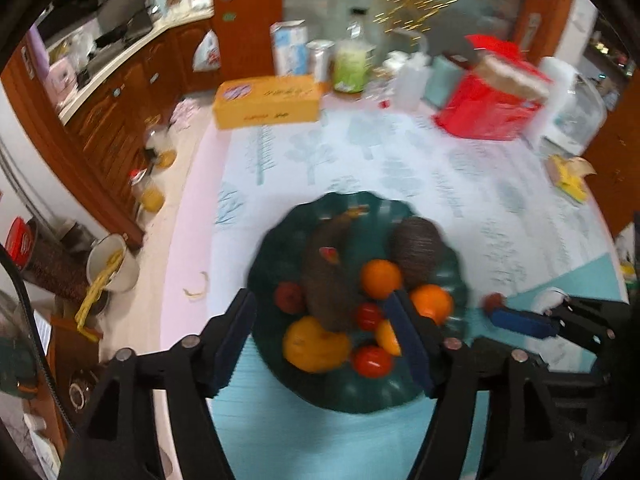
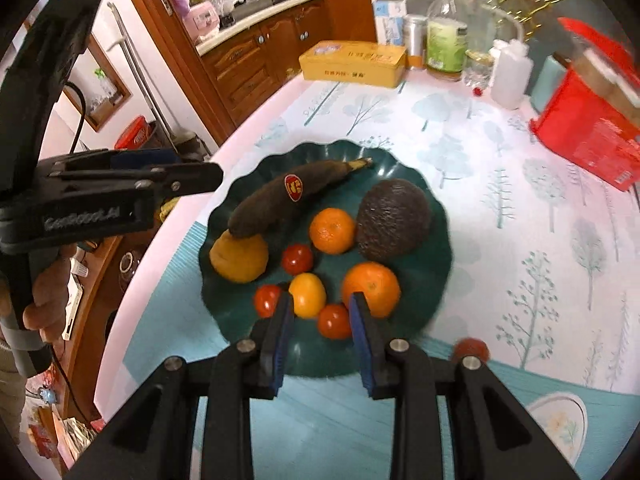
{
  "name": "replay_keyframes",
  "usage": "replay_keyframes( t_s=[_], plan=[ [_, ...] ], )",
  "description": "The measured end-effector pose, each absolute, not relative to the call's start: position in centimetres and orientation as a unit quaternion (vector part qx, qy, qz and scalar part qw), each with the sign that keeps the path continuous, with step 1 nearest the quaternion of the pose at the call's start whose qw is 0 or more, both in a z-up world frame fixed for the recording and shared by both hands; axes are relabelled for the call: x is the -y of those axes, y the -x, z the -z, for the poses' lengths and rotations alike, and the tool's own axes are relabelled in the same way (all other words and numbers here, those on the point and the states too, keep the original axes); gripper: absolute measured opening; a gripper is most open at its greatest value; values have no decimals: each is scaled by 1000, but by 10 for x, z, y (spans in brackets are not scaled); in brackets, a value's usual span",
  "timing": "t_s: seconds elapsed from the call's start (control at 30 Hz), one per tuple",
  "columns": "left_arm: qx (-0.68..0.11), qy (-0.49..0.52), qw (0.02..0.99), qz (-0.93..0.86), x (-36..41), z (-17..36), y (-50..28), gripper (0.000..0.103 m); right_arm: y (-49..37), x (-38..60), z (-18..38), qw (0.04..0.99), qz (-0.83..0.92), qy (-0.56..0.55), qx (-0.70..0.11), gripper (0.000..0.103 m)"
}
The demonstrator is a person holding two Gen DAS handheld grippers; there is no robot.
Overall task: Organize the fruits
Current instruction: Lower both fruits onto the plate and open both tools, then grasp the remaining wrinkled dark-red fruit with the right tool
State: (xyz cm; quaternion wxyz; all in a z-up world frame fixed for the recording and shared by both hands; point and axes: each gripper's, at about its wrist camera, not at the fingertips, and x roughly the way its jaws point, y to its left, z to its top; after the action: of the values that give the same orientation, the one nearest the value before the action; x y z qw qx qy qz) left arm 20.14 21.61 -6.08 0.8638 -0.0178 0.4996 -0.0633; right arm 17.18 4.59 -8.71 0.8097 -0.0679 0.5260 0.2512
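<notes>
Fruits on the scalloped dark-green plate (image 2: 436, 240) are nearly gathered; one small red tomato (image 2: 473, 350) lies outside on the tablecloth, so the spread, empty right gripper (image 2: 322, 316) should swing right and straddle it, left gripper (image 1: 320, 340) also spread and empty.

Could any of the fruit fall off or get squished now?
Maybe. One small red tomato lies off the green plate, near the table edge, so a nudge from the right gripper might roll it away. That gripper's open fingers sit right by another tomato on the plate, which could get squished. The blackened banana looks soft.

Dark green plate (image 2: 436, 236), tree-patterned tablecloth (image 2: 500, 184)
</notes>
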Motion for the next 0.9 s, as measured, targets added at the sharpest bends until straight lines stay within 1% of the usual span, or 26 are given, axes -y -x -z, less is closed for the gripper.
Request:
replay_keyframes(
  t_s=[0.23, 0.33, 0.4, 0.5, 0.53, 0.63, 0.7, 0.8, 0.9],
  plan=[
    [-453, 14, 885, 108, -166, 6, -153, 85, -143, -6, 37, 839, -240, 58, -486, 29],
    [-433, 18, 893, 117, -149, -15, -138, 87, -133, 11, 14, 852, -231, 54, -466, 29],
    [-424, 16, 898, 119, -140, -26, -130, 93, -128, 23, 3, 860, -223, 54, -456, 29],
    [-414, 6, 902, 123, -121, -42, -118, 95, -122, 41, -14, 870, -207, 59, -444, 30],
    [-412, 1, 903, 122, -116, -46, -115, 95, -120, 45, -18, 872, -204, 59, -441, 32],
    [-400, -10, 909, 116, -101, -51, -112, 98, -116, 60, -28, 880, -196, 60, -428, 40],
    [-396, -14, 912, 109, -94, -51, -112, 101, -115, 67, -30, 885, -189, 68, -420, 41],
    [-394, -13, 913, 102, -84, -46, -115, 102, -117, 77, -27, 888, -184, 74, -415, 42],
    [-408, 4, 908, 92, -77, -26, -123, 102, -122, 84, -14, 884, -185, 76, -422, 42]
  ],
)
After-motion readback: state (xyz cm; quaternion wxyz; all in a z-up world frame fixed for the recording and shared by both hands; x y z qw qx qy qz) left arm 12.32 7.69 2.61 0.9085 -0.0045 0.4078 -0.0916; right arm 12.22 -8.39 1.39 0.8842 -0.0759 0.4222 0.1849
